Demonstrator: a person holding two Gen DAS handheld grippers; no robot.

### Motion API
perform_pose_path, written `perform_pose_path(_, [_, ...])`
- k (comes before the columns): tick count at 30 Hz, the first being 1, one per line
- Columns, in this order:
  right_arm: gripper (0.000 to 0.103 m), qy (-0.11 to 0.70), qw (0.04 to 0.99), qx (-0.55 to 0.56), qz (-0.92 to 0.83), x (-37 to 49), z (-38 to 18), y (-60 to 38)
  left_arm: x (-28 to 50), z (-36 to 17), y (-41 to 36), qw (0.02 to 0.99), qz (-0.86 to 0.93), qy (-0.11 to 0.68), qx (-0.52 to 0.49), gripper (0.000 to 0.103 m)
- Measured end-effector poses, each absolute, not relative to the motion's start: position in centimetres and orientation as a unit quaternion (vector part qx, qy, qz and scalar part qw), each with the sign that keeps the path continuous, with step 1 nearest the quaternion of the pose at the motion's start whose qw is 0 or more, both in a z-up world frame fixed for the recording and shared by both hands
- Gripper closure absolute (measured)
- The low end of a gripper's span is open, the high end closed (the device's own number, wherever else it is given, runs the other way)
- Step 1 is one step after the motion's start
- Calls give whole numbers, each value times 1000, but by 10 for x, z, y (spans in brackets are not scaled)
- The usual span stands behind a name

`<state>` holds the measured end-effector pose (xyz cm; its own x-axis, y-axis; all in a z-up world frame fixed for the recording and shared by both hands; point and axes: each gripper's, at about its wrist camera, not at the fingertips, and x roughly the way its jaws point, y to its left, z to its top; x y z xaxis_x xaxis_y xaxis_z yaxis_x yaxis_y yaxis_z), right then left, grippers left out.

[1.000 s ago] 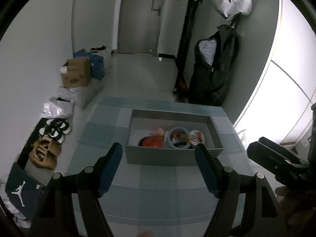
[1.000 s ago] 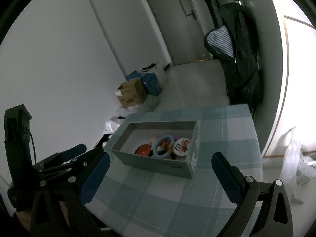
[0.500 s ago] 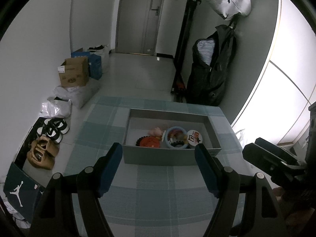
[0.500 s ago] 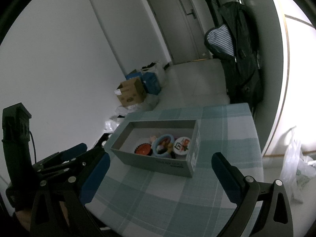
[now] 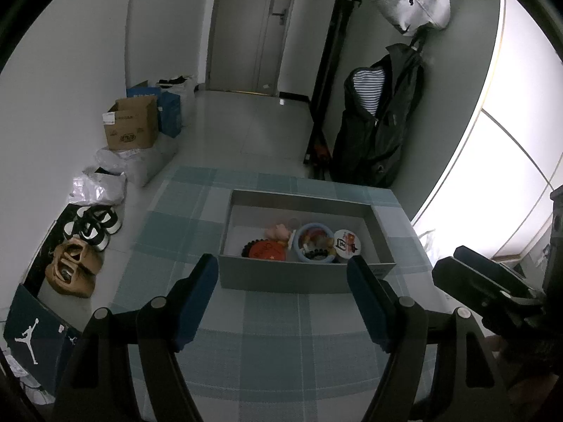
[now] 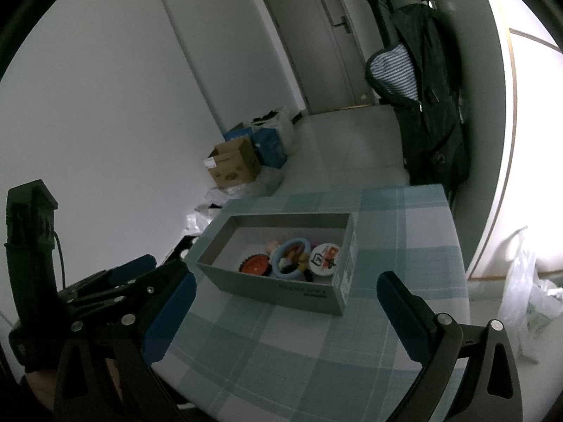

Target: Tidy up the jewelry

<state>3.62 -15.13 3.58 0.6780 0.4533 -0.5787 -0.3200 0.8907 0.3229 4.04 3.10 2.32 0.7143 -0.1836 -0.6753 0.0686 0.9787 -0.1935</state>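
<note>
Presently, in the left wrist view, the left tongs (image 5: 281, 292) stand released, holding nothing, above the checked bench (image 5: 274, 344). Just ahead of their tips sits the grey box (image 5: 302, 276). Inside it, near the front wall, lie a red disc (image 5: 267, 249), a blue ring (image 5: 314, 241) and a white disc (image 5: 346, 242).

In the right wrist view, the right tongs (image 6: 286, 311) are likewise released and hold nothing. The box (image 6: 281, 286) sits ahead, between the two tips. The left tongs (image 6: 119, 277) appear to the left.
</note>
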Motion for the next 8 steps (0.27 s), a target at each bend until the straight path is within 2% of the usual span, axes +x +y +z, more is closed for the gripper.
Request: perform_pose_path(8, [0, 341, 911, 96, 211, 37, 36, -151, 38, 25, 31, 929, -63, 357, -76, 31])
